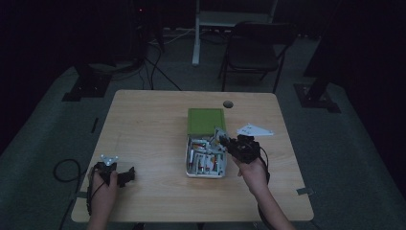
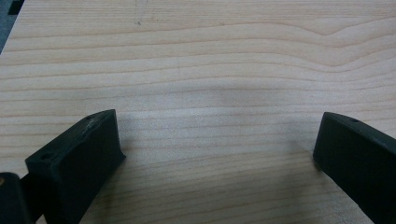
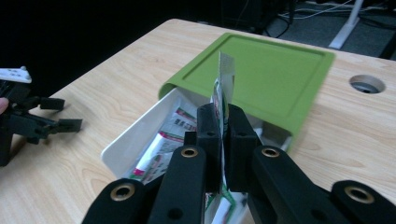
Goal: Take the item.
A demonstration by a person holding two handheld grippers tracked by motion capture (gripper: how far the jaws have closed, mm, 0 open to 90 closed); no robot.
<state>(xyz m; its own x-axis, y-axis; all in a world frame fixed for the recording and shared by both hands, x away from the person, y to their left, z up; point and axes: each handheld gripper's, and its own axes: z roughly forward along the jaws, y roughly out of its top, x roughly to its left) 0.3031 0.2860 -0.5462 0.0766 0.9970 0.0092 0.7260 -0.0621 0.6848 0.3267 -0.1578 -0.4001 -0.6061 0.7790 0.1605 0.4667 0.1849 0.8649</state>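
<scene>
Standing at the centre of the high view, a light wooden table (image 1: 143, 124) carries these items.

Item one: a white tray (image 3: 133, 135), lying right of centre in the high view, loaded with small printed packets (image 1: 203, 160). A green lid (image 3: 266, 70) lies over the tray's far end, toward the upper middle of the frame, leaving the near part uncovered.

Item two: right gripper (image 3: 223, 123), held in the person's right hand (image 1: 252, 173) at the tray's right edge in the high view. Its jaws are pinched tight on one packet (image 3: 226, 74), which stands upright on edge between them, its top sticking up above the jaw tips, over the open part of the tray.

Item three: left gripper (image 2: 219, 144), held in the left hand (image 1: 104, 184) at the lower left of the high view, low over bare wood and well apart from the tray. Its jaws are spread wide with nothing between them.

Item four: a round hole (image 1: 228, 104) in the tabletop, just beyond the lid's upper right corner.

Item five: a dark folding chair (image 1: 256, 48), on the floor past the table, upper middle of the frame.
</scene>
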